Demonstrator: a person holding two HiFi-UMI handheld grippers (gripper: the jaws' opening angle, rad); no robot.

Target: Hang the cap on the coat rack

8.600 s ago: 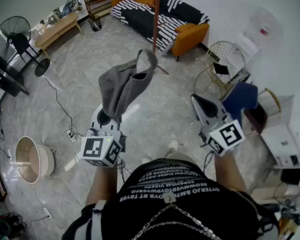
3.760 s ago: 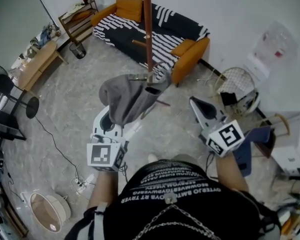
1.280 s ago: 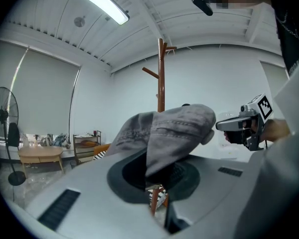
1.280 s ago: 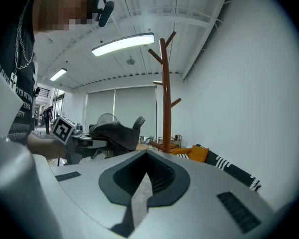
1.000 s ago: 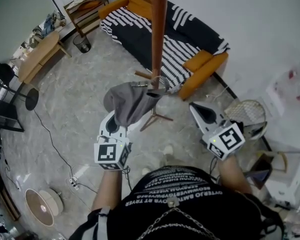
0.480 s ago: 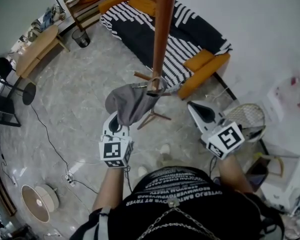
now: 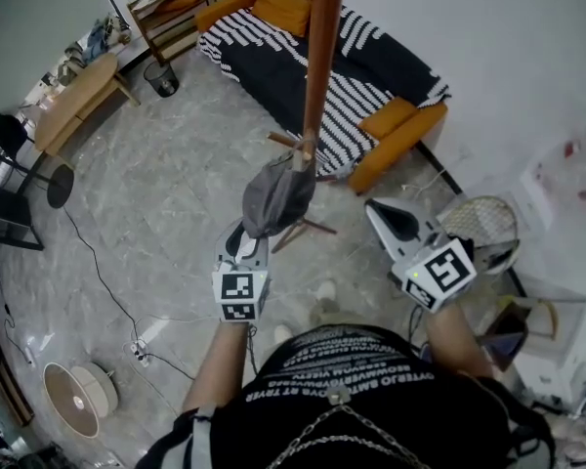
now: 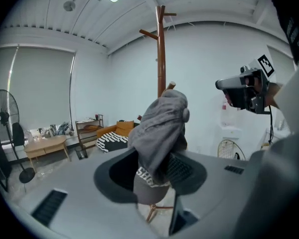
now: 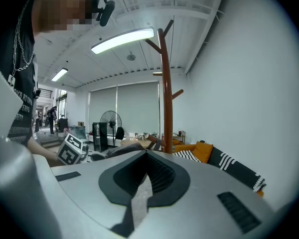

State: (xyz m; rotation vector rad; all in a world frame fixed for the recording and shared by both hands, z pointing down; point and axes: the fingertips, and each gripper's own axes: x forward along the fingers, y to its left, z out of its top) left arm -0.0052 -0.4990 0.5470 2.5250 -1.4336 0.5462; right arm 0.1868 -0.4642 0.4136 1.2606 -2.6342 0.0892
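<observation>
Cap (image 7: 276,198) looks light, soft and floppy; it's draped on a low peg of the coat rack (image 7: 317,57). Left tool (image 7: 248,245) is opening, hem slack between its jaws. Right tool (image 7: 389,215) is closed and empty. If it slips, I'd grip the stiffer brim.

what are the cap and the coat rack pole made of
Cap: looks like soft grey fabric with a matte finish; it droops and creases. Coat rack: probably wood, reddish-brown with a smooth, slightly glossy finish; a round pole with angled pegs.
</observation>
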